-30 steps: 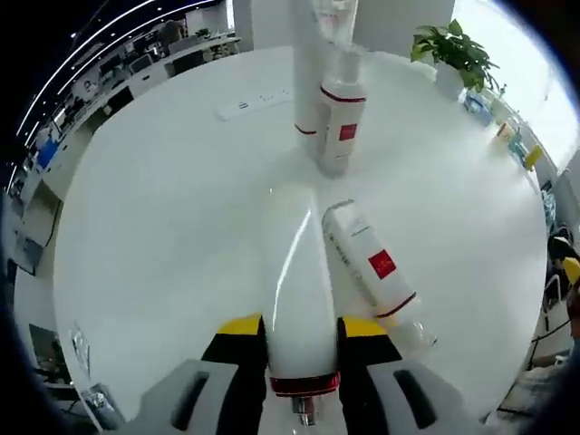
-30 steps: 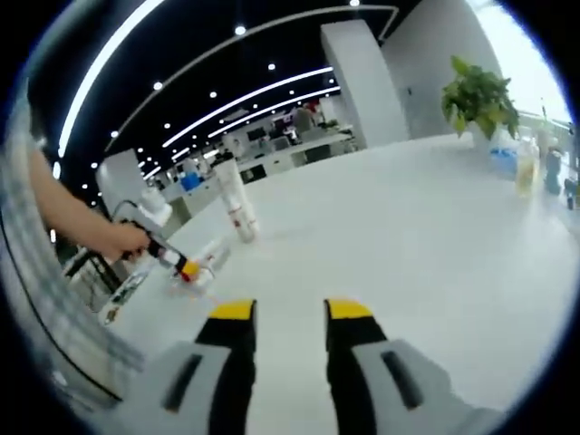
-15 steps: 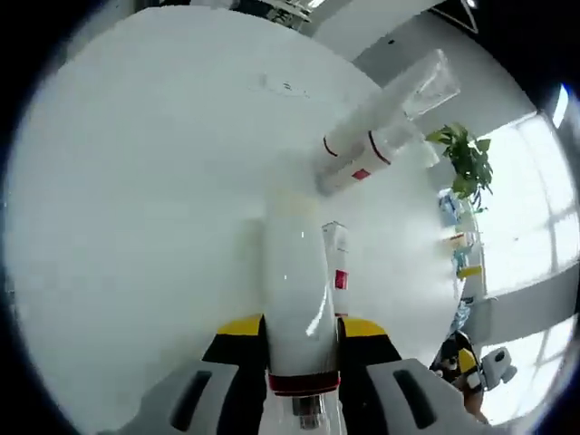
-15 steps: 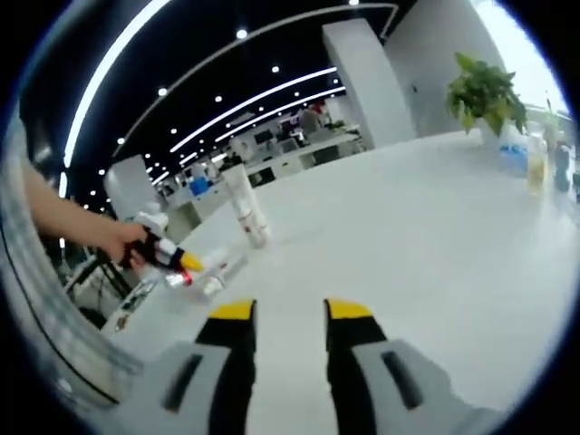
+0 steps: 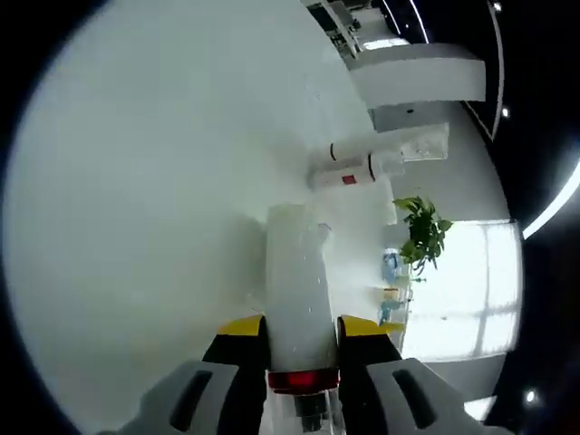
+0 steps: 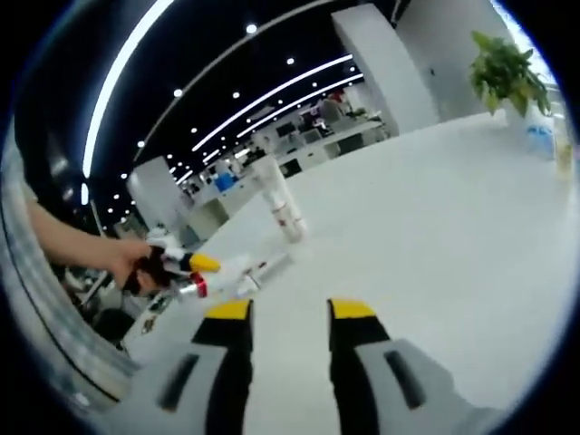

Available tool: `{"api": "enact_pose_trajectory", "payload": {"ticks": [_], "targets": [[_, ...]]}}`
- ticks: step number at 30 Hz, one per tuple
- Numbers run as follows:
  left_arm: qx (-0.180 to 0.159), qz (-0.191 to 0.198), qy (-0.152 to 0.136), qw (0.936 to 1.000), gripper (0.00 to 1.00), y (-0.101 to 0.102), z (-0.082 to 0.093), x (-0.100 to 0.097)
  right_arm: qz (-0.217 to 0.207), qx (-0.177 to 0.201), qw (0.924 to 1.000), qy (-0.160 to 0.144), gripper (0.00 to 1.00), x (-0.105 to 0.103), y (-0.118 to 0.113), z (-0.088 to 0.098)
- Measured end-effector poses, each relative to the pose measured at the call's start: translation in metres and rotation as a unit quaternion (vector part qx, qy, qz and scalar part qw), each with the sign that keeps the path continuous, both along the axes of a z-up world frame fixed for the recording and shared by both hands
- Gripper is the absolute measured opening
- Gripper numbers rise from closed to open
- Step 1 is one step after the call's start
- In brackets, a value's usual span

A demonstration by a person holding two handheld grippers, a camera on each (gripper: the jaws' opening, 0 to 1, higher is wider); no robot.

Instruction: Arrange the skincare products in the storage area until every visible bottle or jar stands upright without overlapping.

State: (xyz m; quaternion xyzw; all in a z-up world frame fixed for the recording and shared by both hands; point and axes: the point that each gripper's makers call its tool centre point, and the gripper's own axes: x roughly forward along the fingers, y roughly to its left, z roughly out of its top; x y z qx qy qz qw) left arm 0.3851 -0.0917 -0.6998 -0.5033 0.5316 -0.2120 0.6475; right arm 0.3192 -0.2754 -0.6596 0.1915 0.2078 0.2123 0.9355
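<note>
while the left gripper (image 5: 300,349) is clamped on a smooth, rigid, likely slippery bottle (image 5: 296,290) (near its red-banded neck), the right gripper (image 6: 288,313) is held apart, empty.

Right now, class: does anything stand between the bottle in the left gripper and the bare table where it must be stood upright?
Nothing visible does. The left gripper is shut on the white bottle, and the white table ahead is bare. The two standing bottles lie farther off, to one side.
</note>
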Motion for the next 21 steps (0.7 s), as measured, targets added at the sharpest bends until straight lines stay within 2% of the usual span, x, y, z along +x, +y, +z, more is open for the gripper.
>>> {"api": "enact_pose_trajectory", "payload": {"ticks": [4, 6, 8, 9, 12, 14, 15, 17, 19, 21], "targets": [[-0.031, 0.013, -0.004, 0.9994, 0.28, -0.006, 0.012, -0.009, 0.029, -0.006, 0.9996, -0.001, 0.31, -0.002, 0.013, -0.001], [-0.043, 0.012, -0.006, 0.9990, 0.28, -0.010, 0.018, -0.014, 0.056, -0.021, 0.9982, -0.009, 0.35, -0.003, 0.023, -0.001], [-0.053, 0.005, -0.012, 0.9985, 0.28, -0.021, 0.029, -0.026, 0.072, -0.015, 0.9973, -0.004, 0.42, -0.003, 0.032, 0.000], [-0.061, -0.001, -0.015, 0.9980, 0.28, -0.026, 0.034, -0.032, 0.078, -0.022, 0.9967, -0.007, 0.45, -0.002, 0.033, 0.000], [-0.080, -0.010, -0.016, 0.9966, 0.28, -0.032, 0.044, -0.041, 0.115, -0.075, 0.9896, -0.043, 0.52, 0.000, 0.043, 0.007], [-0.094, -0.022, -0.016, 0.9952, 0.28, -0.040, 0.055, -0.053, 0.150, -0.128, 0.9776, -0.074, 0.56, 0.001, 0.050, 0.011], [-0.099, -0.026, -0.019, 0.9945, 0.28, -0.045, 0.060, -0.059, 0.178, -0.168, 0.9642, -0.102, 0.57, 0.002, 0.056, 0.014], [-0.106, -0.041, -0.017, 0.9934, 0.28, -0.054, 0.068, -0.072, 0.216, -0.206, 0.9457, -0.129, 0.59, 0.000, 0.066, 0.018], [-0.114, -0.055, -0.011, 0.9919, 0.28, -0.057, 0.074, -0.083, 0.235, -0.231, 0.9310, -0.158, 0.61, 0.002, 0.072, 0.025], [-0.108, -0.076, -0.005, 0.9912, 0.28, -0.058, 0.075, -0.095, 0.268, -0.252, 0.9128, -0.177, 0.63, 0.001, 0.080, 0.031]]}}
